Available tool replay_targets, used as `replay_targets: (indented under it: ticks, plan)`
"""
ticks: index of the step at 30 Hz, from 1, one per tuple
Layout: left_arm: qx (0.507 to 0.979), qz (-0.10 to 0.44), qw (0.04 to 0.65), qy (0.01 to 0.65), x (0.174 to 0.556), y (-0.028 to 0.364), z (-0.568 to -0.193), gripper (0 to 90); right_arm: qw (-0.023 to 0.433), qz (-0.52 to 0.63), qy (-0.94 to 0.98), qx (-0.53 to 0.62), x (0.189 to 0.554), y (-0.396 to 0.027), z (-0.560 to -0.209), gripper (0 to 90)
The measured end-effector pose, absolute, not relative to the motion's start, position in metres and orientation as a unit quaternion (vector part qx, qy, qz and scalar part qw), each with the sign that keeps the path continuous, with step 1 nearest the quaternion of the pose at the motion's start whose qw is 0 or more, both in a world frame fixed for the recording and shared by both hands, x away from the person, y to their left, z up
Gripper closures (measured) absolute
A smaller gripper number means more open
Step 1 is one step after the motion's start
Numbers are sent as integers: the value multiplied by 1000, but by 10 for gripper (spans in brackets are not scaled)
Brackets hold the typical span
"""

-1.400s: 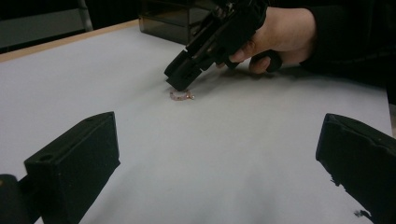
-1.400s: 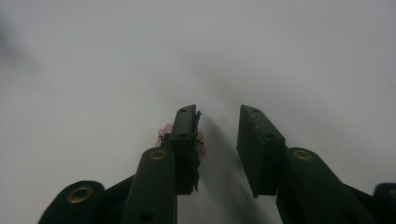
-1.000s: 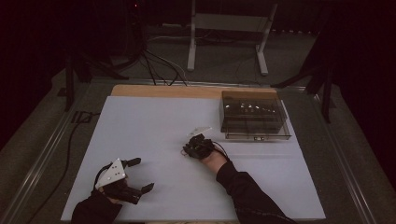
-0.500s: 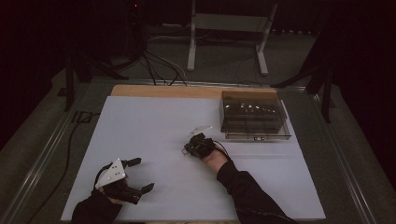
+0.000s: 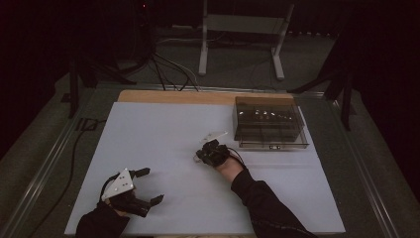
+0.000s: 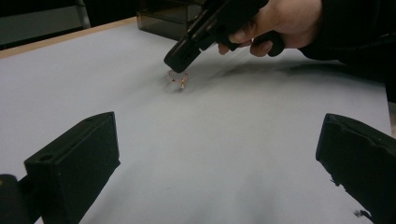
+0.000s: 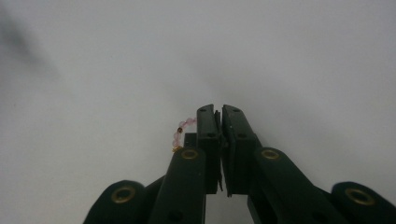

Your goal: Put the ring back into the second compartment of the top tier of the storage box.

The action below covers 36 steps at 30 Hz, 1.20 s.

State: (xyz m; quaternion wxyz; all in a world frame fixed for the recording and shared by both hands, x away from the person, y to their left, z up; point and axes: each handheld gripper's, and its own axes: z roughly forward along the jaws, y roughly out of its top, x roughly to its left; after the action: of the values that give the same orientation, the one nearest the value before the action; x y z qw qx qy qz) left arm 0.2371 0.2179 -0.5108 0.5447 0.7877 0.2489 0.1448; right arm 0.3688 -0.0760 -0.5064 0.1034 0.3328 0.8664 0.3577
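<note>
Near the front left corner of the table [image 5: 148, 129], the left claw [image 5: 148, 186] rests low over the white surface with its jaws spread wide and nothing between them. In the left gripper view, bare table lies between its two black jaws, and the work lies well beyond them, toward the table's middle.

Farther in, about midway across the table, the right claw [image 5: 200, 154] points down and toward the left edge, with its tip at the surface. Its jaws are pressed together. In the right gripper view a short string of pink beads [image 7: 180, 133] curls out from the left side of the closed jaws, so the claw appears to pinch one end of the bracelet while the rest trails on the table. The left gripper view shows the beads [image 6: 178, 79] directly under the right claw's tip, touching or nearly touching the surface; whether they are already lifted clear cannot be told.

The right claw is therefore at the bracelet, and the left claw is well apart from it.

Beyond, toward the far right corner, a dark clear-walled box [image 5: 267, 124] stands; it is the likely destination, lying behind and to the right of the right claw.
</note>
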Motion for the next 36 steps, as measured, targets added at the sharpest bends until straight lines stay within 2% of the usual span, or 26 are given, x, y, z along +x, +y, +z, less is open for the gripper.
replay_targets:
  ticks: [36]
  plan:
    - [787,146,545,250,237,217,-510,7,123,380,858,323,361,-101,-466,865]
